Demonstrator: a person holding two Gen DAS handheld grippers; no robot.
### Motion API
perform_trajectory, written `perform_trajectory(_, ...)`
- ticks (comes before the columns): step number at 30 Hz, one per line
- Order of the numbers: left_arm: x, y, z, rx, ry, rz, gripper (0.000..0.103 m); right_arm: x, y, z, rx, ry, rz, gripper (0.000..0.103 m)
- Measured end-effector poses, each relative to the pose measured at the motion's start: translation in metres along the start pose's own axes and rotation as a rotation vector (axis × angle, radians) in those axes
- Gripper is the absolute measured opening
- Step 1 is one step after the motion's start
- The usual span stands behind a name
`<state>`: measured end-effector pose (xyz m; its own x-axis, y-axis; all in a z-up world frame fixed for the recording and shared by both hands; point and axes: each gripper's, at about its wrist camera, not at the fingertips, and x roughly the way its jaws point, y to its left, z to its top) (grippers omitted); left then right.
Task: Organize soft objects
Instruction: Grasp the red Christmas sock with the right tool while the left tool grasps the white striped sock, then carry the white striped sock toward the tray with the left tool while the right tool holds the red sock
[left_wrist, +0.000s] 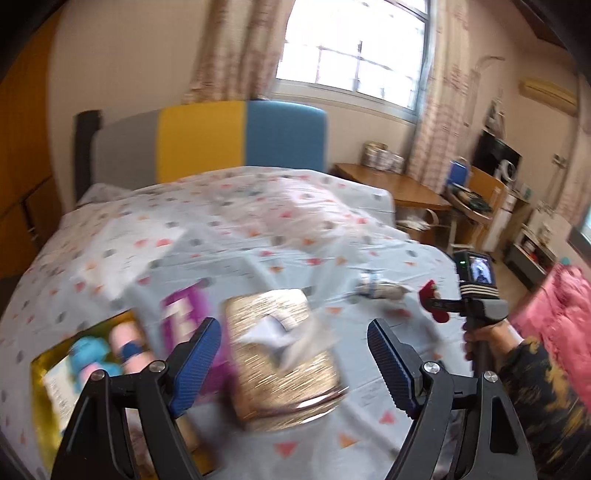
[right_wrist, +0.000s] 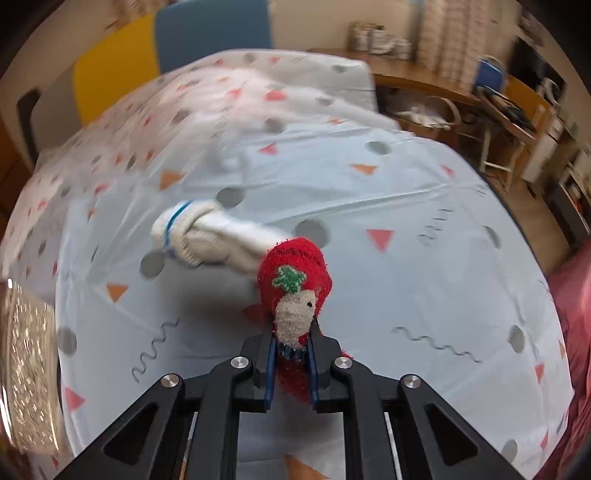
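Observation:
My right gripper (right_wrist: 291, 350) is shut on a red rolled sock (right_wrist: 293, 273) with a green and white pattern, held above the bed. It also shows in the left wrist view (left_wrist: 432, 301). A white rolled sock with blue stripes (right_wrist: 201, 234) lies on the sheet just beyond it; it shows too in the left wrist view (left_wrist: 378, 288). My left gripper (left_wrist: 295, 350) is open and empty above a gold glittery box lid (left_wrist: 284, 354). An open gold box (left_wrist: 48, 391) at lower left holds blue and pink soft things (left_wrist: 96, 360).
The bed has a light blue sheet with triangles and dots (right_wrist: 369, 206). A purple box (left_wrist: 184, 314) stands by the gold lid. A headboard (left_wrist: 221, 136), a wooden desk (left_wrist: 399, 184) and a pink quilt (left_wrist: 557, 317) surround the bed.

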<state>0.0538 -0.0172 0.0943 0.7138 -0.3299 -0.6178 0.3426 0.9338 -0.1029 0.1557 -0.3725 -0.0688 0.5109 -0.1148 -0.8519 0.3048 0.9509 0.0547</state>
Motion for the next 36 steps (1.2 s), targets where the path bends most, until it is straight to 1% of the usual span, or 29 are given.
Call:
perform_trajectory(2,0.022,-0.023,0.014,0.004,0.052,-0.059,0.082,-0.001,-0.013,0.001,0.051,0.01,-0.029,0.012)
perform_trajectory(3,0.039,-0.033,0.021,-0.016,0.103,-0.094,0.082,0.001,-0.018,0.002,0.068,0.019,-0.043,0.012)
perform_trajectory(4,0.053,-0.043,0.026,-0.044,0.151,-0.113,0.082,0.003,-0.021,0.004,0.083,0.027,-0.048,0.012)
perform_trajectory(6,0.084,-0.062,0.034,-0.086,0.201,-0.162,0.082,0.005,-0.026,0.003,0.108,0.045,-0.042,0.012)
perform_trajectory(8,0.113,-0.077,0.038,-0.129,0.258,-0.151,0.082,0.007,-0.03,0.003,0.115,0.063,-0.042,0.012)
perform_trajectory(9,0.129,-0.082,0.039,-0.15,0.28,-0.161,0.082,0.011,-0.032,0.005,0.118,0.079,-0.042,0.012)
perform_trajectory(11,0.166,-0.095,0.038,-0.197,0.352,-0.141,0.082,0.018,-0.035,0.004,0.133,0.117,-0.033,0.012)
perform_trajectory(13,0.197,-0.101,0.035,-0.241,0.393,-0.138,0.082,0.024,-0.037,0.003,0.142,0.138,-0.031,0.012)
perform_trajectory(14,0.211,-0.104,0.035,-0.254,0.412,-0.118,0.081,0.024,-0.038,0.004,0.144,0.142,-0.029,0.012)
perform_trajectory(17,0.254,-0.113,0.036,-0.281,0.461,-0.082,0.079,0.028,-0.038,0.004,0.148,0.156,-0.02,0.013)
perform_trajectory(18,0.266,-0.114,0.036,-0.306,0.479,-0.07,0.079,0.028,-0.039,0.004,0.157,0.159,-0.013,0.014)
perform_trajectory(21,0.297,-0.113,0.037,-0.374,0.517,-0.077,0.079,0.03,-0.04,0.004,0.164,0.171,-0.004,0.015)
perform_trajectory(23,0.313,-0.114,0.039,-0.422,0.531,-0.094,0.079,0.03,-0.037,0.005,0.153,0.171,-0.008,0.016)
perform_trajectory(26,0.335,-0.113,0.041,-0.495,0.541,-0.088,0.079,0.031,-0.036,0.006,0.145,0.174,-0.007,0.017)
perform_trajectory(30,0.358,-0.115,0.043,-0.504,0.547,-0.06,0.079,0.032,-0.033,0.006,0.13,0.178,-0.019,0.018)
perform_trajectory(32,0.369,-0.119,0.041,-0.466,0.568,-0.03,0.078,0.035,-0.029,0.008,0.11,0.183,-0.031,0.019)
perform_trajectory(33,0.374,-0.122,0.037,-0.433,0.592,-0.022,0.076,0.035,-0.027,0.008,0.103,0.182,-0.037,0.02)
perform_trajectory(34,0.377,-0.124,0.034,-0.405,0.607,-0.01,0.065,0.035,-0.026,0.008,0.095,0.181,-0.04,0.02)
perform_trajectory(35,0.375,-0.126,0.033,-0.36,0.594,0.011,0.054,0.036,-0.025,0.008,0.09,0.18,-0.042,0.02)
perform_trajectory(36,0.37,-0.129,0.032,-0.305,0.566,0.025,0.048,0.037,-0.025,0.008,0.089,0.181,-0.042,0.02)
